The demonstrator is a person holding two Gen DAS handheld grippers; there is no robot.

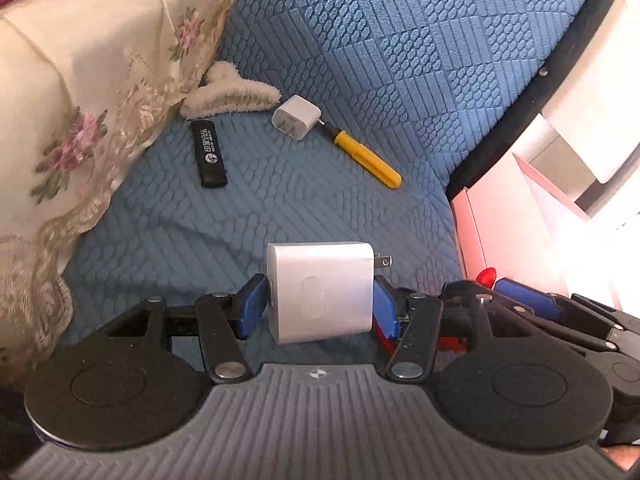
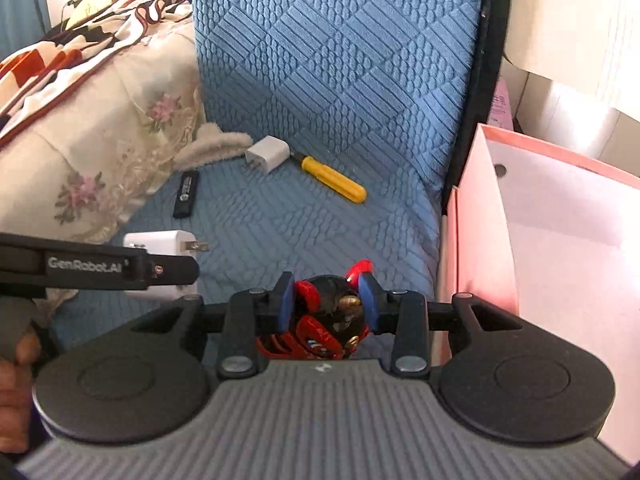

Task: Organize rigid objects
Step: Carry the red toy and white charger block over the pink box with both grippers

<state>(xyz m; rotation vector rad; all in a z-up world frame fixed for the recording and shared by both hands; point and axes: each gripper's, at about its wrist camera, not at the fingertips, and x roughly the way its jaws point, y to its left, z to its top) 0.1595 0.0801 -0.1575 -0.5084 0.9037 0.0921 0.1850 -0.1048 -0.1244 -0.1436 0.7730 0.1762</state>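
My left gripper point(image 1: 320, 304) is shut on a large white charger point(image 1: 320, 290), prongs pointing right, held above the blue bed cover point(image 1: 380, 60). My right gripper point(image 2: 327, 300) is shut on a red and black toy figure point(image 2: 320, 320), just right of the left gripper and close to the pink box point(image 2: 560, 216). On the cover farther off lie a small white charger point(image 1: 297, 117), a yellow-handled screwdriver point(image 1: 366, 158) touching it, and a black lighter point(image 1: 209, 153). The same three show in the right wrist view: small charger point(image 2: 267, 155), screwdriver point(image 2: 334, 179), lighter point(image 2: 187, 193).
A floral cream quilt point(image 1: 72, 92) is piled along the left, with a white fluffy cloth point(image 1: 228, 94) at its edge. The open pink box point(image 1: 516, 220) stands at the right beside the bed's dark edge point(image 1: 520, 112). White furniture is beyond it.
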